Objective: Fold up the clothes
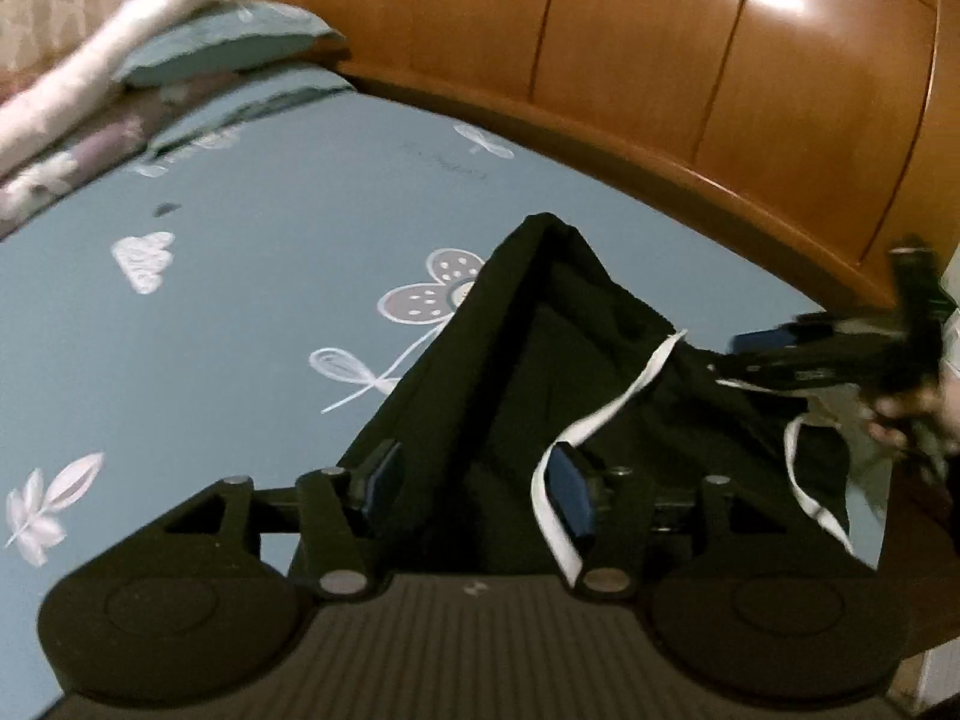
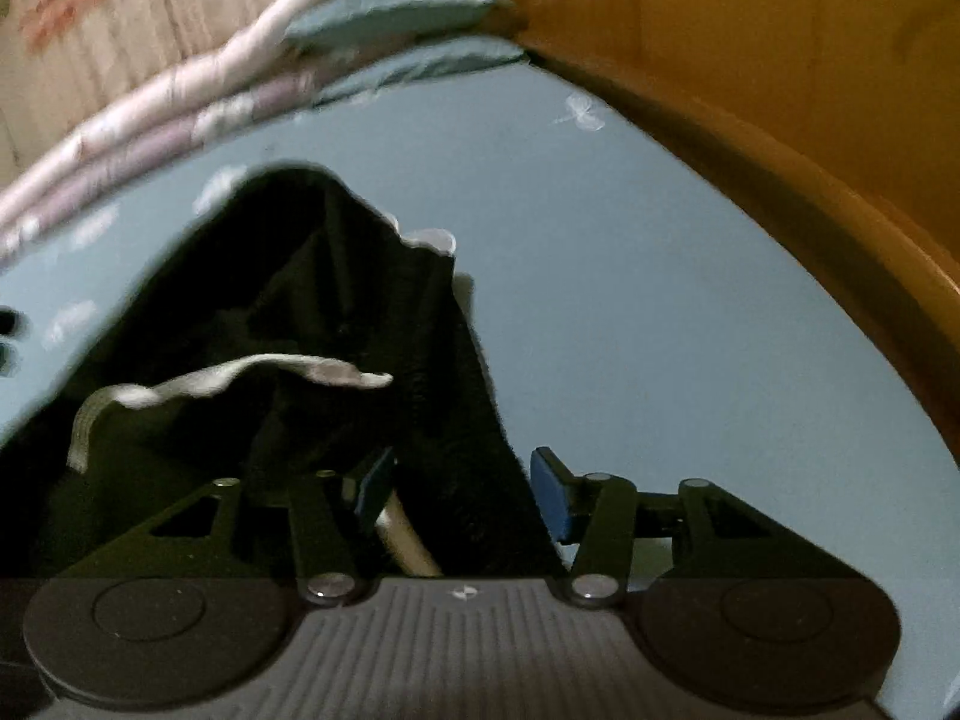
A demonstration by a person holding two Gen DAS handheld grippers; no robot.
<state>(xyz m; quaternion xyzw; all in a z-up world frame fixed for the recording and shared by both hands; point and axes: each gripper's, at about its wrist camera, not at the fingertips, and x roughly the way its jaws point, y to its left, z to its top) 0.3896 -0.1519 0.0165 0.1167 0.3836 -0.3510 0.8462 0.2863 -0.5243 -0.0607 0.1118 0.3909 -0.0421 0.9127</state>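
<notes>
While bunched (both tools agape), black garment (image 1: 510,372) on bedsheet (image 1: 240,312).

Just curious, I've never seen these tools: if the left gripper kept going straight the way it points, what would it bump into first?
Most likely the black garment lying on the blue bedsheet; it fills the gap between the left gripper's open fingers, though depth is hard to judge.
</notes>
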